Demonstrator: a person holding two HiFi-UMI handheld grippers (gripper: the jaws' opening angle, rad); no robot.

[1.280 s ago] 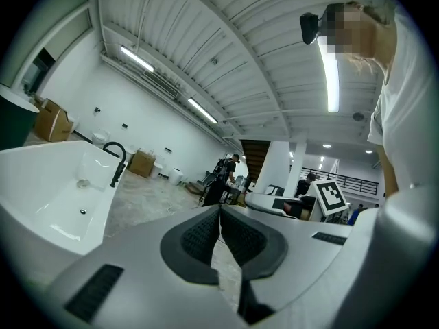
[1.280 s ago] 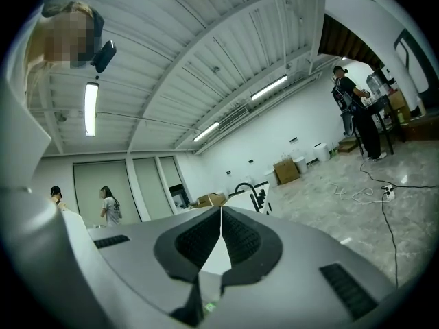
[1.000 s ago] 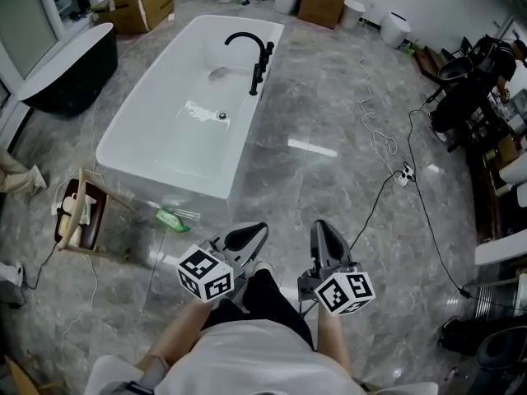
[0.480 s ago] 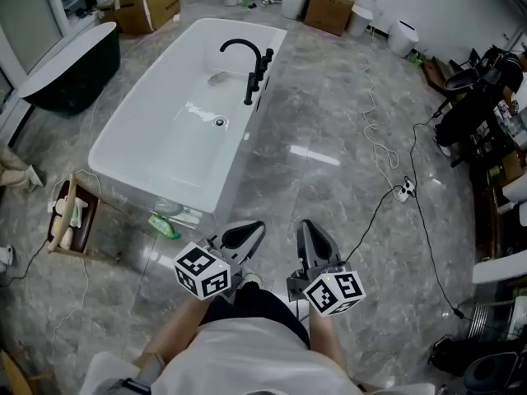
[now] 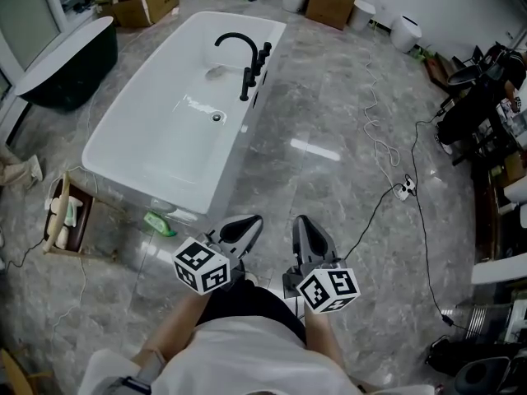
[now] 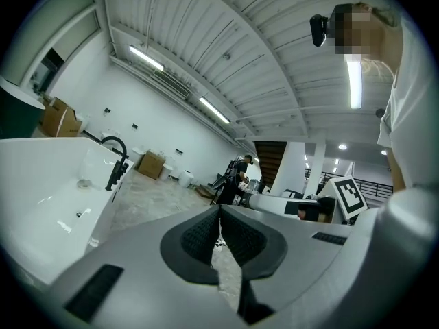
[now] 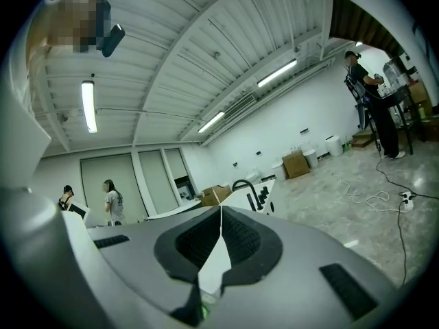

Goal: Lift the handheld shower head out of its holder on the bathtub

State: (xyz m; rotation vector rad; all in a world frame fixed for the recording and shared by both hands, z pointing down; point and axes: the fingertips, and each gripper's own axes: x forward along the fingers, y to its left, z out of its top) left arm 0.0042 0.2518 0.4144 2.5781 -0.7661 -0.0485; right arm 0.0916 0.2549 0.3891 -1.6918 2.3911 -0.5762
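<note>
1. While both grippers are held level and side by side in front of the person's body, the grey marble floor point(image 5: 329, 188) spreads out glossy ahead of their jaws. A white cable point(image 5: 377, 142) loops over it ahead and to the right of the right jaws.
2. The white bathtub point(image 5: 165, 138) lies ahead and to the left of the left jaws, well apart from both grippers. Any maker's mark on it is too small to read.
3. A dark tub point(image 5: 66, 56) stands farther left, beyond the white one.
4. Two cardboard boxes point(image 5: 144, 2) point(image 5: 332, 2) sit far ahead of the jaws, past the bathtub's far end. Their print is too small to read.
5. The left gripper point(image 5: 249, 223) points forward, its jaws pressed together on nothing. The marker cube point(image 5: 202, 266) at its rear shows only black-and-white square patterns.
6. The right gripper point(image 5: 301, 222) sits just beside it, parallel to it. Its jaws are likewise pressed together and empty, and its own cube point(image 5: 328, 290) carries the same kind of pattern.
7. A black arched spout point(image 5: 239, 52) rises from the bathtub's rim, far ahead of the left jaws.
8. The handheld shower head point(image 5: 265, 53) is among the small upright black fittings on that rim, just beside the spout. Which fitting it is cannot be told, and neither gripper is near it.
</note>
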